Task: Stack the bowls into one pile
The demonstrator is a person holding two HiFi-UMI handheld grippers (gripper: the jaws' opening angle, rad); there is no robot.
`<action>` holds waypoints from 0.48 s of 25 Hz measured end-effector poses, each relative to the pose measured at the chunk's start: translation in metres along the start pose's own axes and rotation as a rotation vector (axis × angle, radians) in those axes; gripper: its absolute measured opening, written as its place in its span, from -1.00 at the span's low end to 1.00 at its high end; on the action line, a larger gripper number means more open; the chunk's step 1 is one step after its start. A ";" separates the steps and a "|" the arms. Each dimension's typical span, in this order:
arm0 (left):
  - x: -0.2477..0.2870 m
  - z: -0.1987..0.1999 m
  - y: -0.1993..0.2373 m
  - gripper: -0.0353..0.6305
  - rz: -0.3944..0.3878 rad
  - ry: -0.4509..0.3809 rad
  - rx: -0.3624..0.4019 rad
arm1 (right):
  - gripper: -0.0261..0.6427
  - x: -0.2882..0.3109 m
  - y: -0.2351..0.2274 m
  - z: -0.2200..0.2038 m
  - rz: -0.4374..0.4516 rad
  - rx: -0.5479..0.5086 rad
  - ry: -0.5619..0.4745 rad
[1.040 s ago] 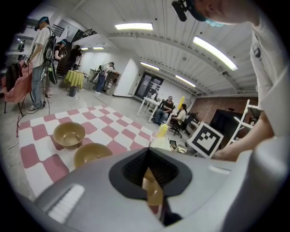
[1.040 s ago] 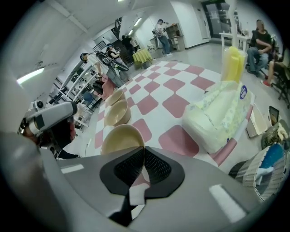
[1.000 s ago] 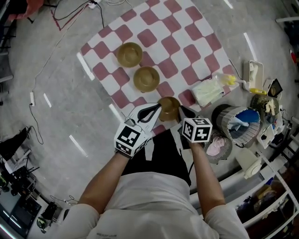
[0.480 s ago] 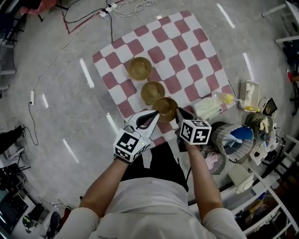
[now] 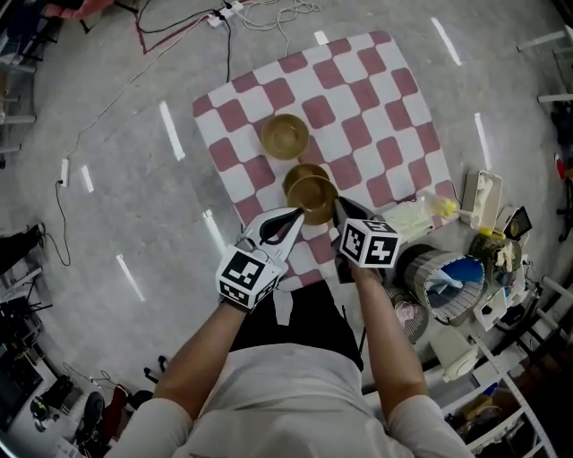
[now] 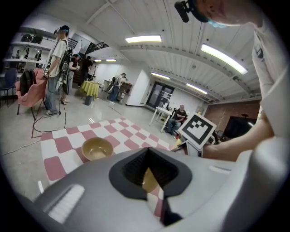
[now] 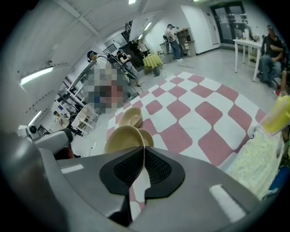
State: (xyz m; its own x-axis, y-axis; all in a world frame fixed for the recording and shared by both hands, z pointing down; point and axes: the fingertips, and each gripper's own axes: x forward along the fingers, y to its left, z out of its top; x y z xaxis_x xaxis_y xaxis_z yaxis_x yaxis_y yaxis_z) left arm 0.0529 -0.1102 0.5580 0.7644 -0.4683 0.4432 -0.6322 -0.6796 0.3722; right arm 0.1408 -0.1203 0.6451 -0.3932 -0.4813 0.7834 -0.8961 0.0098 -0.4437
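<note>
Three tan bowls are over the red-and-white checked cloth point(image 5: 358, 98). The far bowl point(image 5: 285, 136) stands alone. The near bowl point(image 5: 313, 197) hangs tilted over the middle bowl point(image 5: 303, 172) and covers most of it. My right gripper point(image 5: 338, 204) is shut on the near bowl's right rim; in the right gripper view that bowl point(image 7: 123, 138) rises just past the pinched jaws point(image 7: 144, 154). My left gripper point(image 5: 299, 215) is shut at the bowl's near-left edge. Only a tan sliver point(image 6: 147, 177) shows between its jaws, and a grip on the bowl is not visible.
The cloth lies on a grey floor. A pale bag with a yellow bottle point(image 5: 407, 217), a round bin point(image 5: 443, 277) and small clutter crowd its right side. Cables point(image 5: 179, 22) trail beyond the far edge. People stand in the distance point(image 6: 59, 68).
The held bowl has moved away from me with both grippers, from beside the middle bowl to above it. The head camera has also shifted, so the cloth sits higher in view.
</note>
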 end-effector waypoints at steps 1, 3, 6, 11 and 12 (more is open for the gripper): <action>0.000 0.000 0.002 -0.88 0.004 0.000 -0.004 | -0.86 0.004 0.000 0.001 -0.002 -0.002 0.004; 0.001 -0.001 0.007 -0.88 0.010 0.000 -0.011 | -0.86 0.010 0.001 0.002 -0.004 -0.007 0.014; 0.003 0.000 0.013 -0.88 0.016 0.000 -0.020 | -0.86 0.018 0.004 0.004 -0.008 -0.015 0.027; 0.009 -0.003 0.020 -0.88 0.019 0.004 -0.031 | -0.86 0.030 0.002 0.004 -0.012 -0.011 0.037; 0.010 -0.004 0.021 -0.88 0.020 0.006 -0.034 | -0.86 0.032 0.002 0.003 -0.011 -0.011 0.041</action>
State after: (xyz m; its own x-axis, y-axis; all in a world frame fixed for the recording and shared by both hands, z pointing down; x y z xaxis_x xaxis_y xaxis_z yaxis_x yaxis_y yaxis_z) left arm 0.0466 -0.1266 0.5734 0.7505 -0.4784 0.4559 -0.6517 -0.6501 0.3906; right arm 0.1274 -0.1388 0.6679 -0.3909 -0.4451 0.8056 -0.9026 0.0141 -0.4302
